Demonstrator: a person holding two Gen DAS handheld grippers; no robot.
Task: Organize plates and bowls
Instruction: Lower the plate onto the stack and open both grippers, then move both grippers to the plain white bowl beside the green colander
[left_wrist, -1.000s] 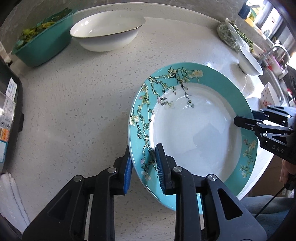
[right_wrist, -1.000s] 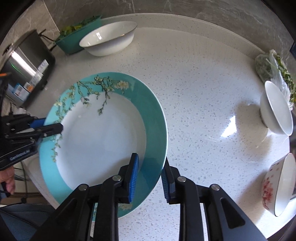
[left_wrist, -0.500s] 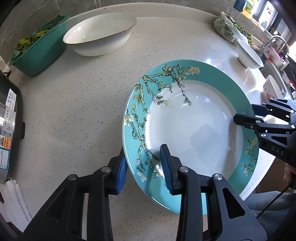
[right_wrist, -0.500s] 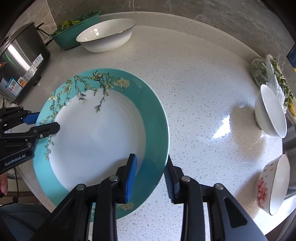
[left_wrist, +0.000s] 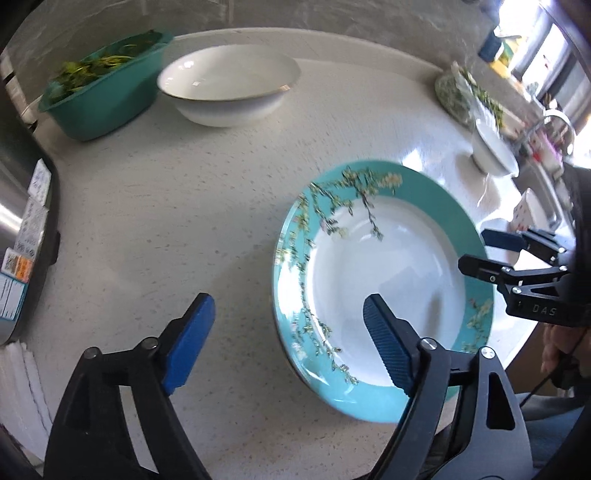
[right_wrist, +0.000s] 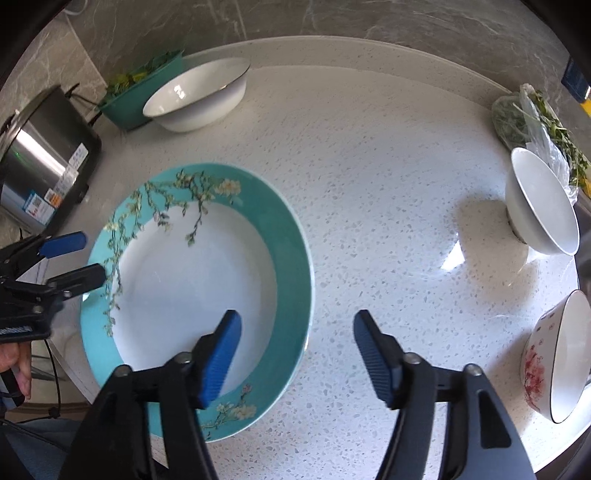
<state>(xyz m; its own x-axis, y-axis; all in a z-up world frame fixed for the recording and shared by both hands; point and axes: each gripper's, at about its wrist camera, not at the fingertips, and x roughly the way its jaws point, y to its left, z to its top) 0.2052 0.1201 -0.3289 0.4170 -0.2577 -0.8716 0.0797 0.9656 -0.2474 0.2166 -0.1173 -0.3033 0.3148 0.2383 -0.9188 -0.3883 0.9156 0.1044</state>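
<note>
the teal-rimmed plate (left_wrist: 384, 288) with a blossom-branch pattern lay flat on the speckled white counter (left_wrist: 166, 221), at the right centre of the left wrist view and the left centre of the right wrist view (right_wrist: 195, 291), close to the counter's near edge.

the left gripper (left_wrist: 286, 339) filled the bottom of its own frame with its jaws opening, the blue pads spread wide. the plate's left rim sat in the gap between them, but neither pad pressed on it: one pad was over bare counter and the other over the plate's white well. in the right wrist view the same gripper (right_wrist: 75, 256) showed at the left edge, its fingertips straddling the rim, with part of a hand (right_wrist: 14, 365) below it.

the right gripper (right_wrist: 295, 354) was likewise opening at the bottom of its frame, one pad over the plate's well, the other over the counter, the rim between them and free of both. it also appeared at the right edge of the left wrist view (left_wrist: 487, 251).

a large white bowl (left_wrist: 229, 85) stood at the upper centre of the left wrist view, just beside a teal tub of greens (left_wrist: 103, 99). a small white bowl (right_wrist: 539, 203) sat at the right of the right wrist view, next to a bag of greens (right_wrist: 524, 110), and a bowl with red flowers (right_wrist: 554, 358) stood at the lower right. a steel cooker (right_wrist: 40, 162) was at the upper left.
</note>
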